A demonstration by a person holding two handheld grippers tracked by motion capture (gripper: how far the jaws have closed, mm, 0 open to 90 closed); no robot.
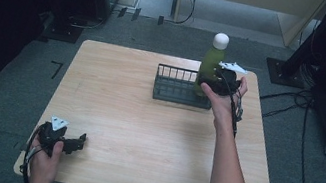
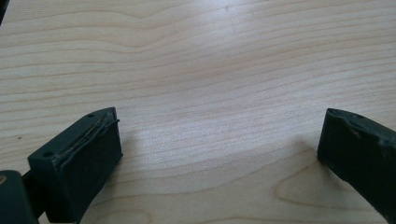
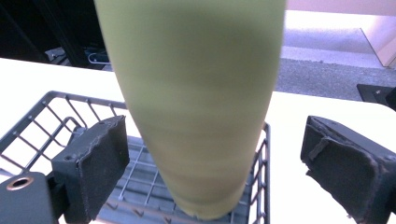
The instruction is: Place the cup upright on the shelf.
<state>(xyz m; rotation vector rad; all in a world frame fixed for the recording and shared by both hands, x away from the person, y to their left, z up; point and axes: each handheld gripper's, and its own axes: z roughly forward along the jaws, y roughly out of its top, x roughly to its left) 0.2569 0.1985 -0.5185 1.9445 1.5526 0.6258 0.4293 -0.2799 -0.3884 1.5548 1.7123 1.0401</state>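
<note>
The green bottle (image 3: 196, 107) stands upright in the wire basket's (image 1: 171, 89) right end. The right tool (image 3: 215, 158) is spread around it — pads clear of the bottle. The left tool (image 2: 219, 149) (spread, nothing between) rests on the counter (image 1: 144, 129).

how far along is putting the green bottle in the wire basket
Mostly done: the green bottle stands upright in the right end of the wire basket on the table. In hand: the right gripper has its jaws spread to either side of the bottle, pads off it. Left: pulling that gripper clear. The left gripper rests open near the table's front left corner.
</note>
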